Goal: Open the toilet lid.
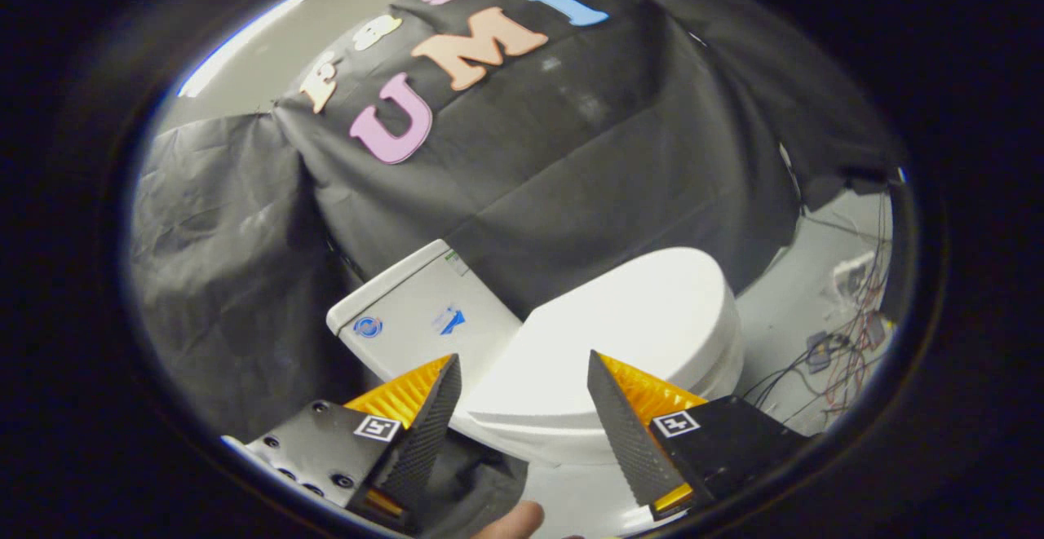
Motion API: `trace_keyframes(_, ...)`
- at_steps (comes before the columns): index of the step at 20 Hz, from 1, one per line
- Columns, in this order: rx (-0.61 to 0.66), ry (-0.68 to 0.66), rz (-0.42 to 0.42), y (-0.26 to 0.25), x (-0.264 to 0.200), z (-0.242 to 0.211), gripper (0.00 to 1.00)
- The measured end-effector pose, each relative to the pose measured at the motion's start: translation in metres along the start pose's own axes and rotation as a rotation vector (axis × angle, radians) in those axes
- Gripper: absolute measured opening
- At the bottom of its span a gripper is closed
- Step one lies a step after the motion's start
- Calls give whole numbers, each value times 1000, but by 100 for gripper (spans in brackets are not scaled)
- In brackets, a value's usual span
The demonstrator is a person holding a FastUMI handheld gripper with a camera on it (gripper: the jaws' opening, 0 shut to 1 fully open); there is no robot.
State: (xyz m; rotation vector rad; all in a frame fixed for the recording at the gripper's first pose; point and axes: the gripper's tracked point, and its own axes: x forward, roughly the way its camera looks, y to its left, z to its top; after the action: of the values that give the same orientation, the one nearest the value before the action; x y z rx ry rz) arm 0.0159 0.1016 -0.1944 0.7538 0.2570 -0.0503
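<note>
Ahead of the jaws (524,364), a white toilet with its lid (628,319) down

Both fingers (424,433) stand wide apart and grip nothing, with the front of the closed toilet lid showing in the gap between them, just beyond their tips. Behind the lid sits the tank (416,311), backed against the black cloth wall (571,156). Past the toilet's far side, loose wires (840,351) lie tangled on the pale floor (783,302). A fingertip (514,523) of the person shows under the jaws
</note>
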Motion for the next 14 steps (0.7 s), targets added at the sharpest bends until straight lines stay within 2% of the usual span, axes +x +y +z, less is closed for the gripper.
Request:
trace_keyframes(5,215,-62,-47,-29,2,-8,96)
trace_keyframes(8,366,-183,-18,-44,-5,-5,96)
trace_keyframes(10,506,-237,-27,-59,-7,-15,96)
trace_keyframes(14,702,-406,-71,-100,-33,-17,96)
